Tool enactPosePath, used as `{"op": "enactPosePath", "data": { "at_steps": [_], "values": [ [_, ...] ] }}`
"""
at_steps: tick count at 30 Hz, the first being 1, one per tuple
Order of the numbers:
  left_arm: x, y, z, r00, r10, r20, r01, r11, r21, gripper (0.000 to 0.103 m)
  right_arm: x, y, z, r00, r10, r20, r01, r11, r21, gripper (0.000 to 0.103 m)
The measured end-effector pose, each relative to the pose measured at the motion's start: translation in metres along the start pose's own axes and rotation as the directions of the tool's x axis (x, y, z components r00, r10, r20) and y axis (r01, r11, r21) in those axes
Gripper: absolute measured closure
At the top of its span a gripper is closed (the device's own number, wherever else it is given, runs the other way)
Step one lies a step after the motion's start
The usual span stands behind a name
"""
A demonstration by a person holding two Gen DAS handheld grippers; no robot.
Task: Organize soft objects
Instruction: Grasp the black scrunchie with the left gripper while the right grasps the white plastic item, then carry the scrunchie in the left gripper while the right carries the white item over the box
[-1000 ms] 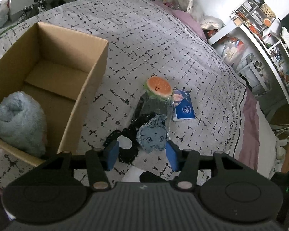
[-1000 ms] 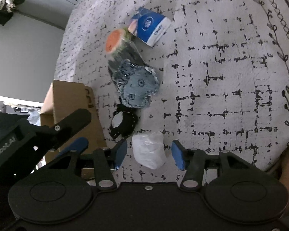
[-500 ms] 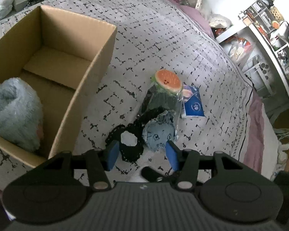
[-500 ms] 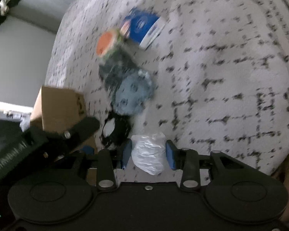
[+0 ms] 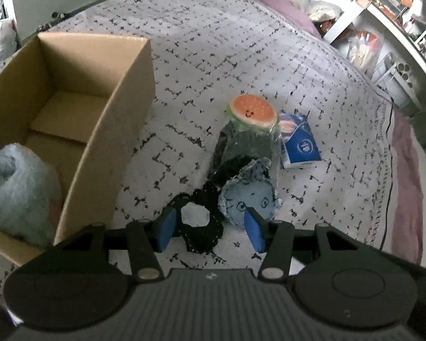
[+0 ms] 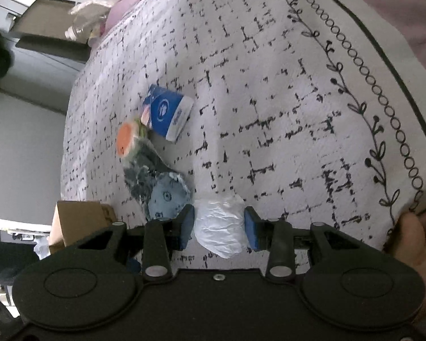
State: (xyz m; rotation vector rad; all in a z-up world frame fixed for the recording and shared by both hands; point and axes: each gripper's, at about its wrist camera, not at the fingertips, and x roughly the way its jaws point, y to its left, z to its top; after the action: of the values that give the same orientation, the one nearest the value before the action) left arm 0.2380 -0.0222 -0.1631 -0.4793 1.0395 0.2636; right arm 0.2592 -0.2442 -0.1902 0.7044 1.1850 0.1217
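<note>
On the patterned bedspread [image 5: 241,45] lie a black lace scrunchie [image 5: 197,221], a pale blue plush [image 5: 248,199], a bagged dark item topped by an orange smiling plush [image 5: 252,110] and a blue tissue pack [image 5: 299,142]. My left gripper [image 5: 210,230] hangs open just above the scrunchie, one pad on each side of it. In the right wrist view my right gripper [image 6: 219,228] is shut on a white crumpled soft packet [image 6: 221,236], right beside the blue plush [image 6: 167,199]. The orange plush [image 6: 126,139] and tissue pack [image 6: 167,113] lie beyond.
An open cardboard box [image 5: 122,119] stands to the left with a fluffy pale blue bundle [image 5: 17,190] inside; its corner [image 6: 82,218] shows in the right wrist view. A hand [image 6: 411,244] grips the right tool. Cluttered shelves [image 5: 389,28] stand past the bed's far right edge.
The right jaws closed from open onto the white packet, and that gripper swung and rolled. The left gripper sank closer to the black scrunchie, still open.
</note>
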Motion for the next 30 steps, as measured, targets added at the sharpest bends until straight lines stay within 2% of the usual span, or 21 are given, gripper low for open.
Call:
{"op": "enactPosePath", "data": {
  "at_steps": [9,14,15,16,17,20,30],
  "values": [
    [0.020,0.000,-0.006,0.997,0.053,-0.047,-0.052,0.998,0.037,0.050,-0.001,-0.001,0.001,1.000,0.013,0.006,-0.013,1.000,0.007,0.065],
    [0.024,0.003,-0.006,0.997,0.061,-0.039,-0.060,0.998,0.024,0.050,-0.002,0.001,0.000,1.000,0.024,0.011,-0.024,1.000,-0.002,0.065],
    [0.023,0.003,-0.006,0.998,0.059,-0.036,-0.058,0.998,0.026,0.051,-0.003,0.002,0.000,1.000,0.027,0.013,-0.027,1.000,-0.003,0.065],
    [0.022,0.003,-0.006,0.998,0.056,-0.032,-0.055,0.998,0.030,0.063,-0.003,0.002,0.000,0.999,0.030,0.016,-0.030,1.000,-0.004,0.065],
    [0.021,0.003,-0.006,0.998,0.053,-0.033,-0.052,0.998,0.031,0.069,-0.004,0.002,0.000,0.999,0.032,0.019,-0.032,0.999,-0.006,0.065],
    [0.014,0.005,-0.008,0.999,0.025,-0.032,-0.023,0.999,0.034,0.075,-0.007,0.004,-0.001,0.999,0.049,0.021,-0.049,0.999,-0.021,0.065],
    [-0.028,0.012,-0.012,0.998,-0.051,0.027,0.051,0.999,0.003,0.076,-0.025,0.017,-0.009,0.996,0.088,0.034,-0.084,0.991,-0.104,0.065]
  ]
}}
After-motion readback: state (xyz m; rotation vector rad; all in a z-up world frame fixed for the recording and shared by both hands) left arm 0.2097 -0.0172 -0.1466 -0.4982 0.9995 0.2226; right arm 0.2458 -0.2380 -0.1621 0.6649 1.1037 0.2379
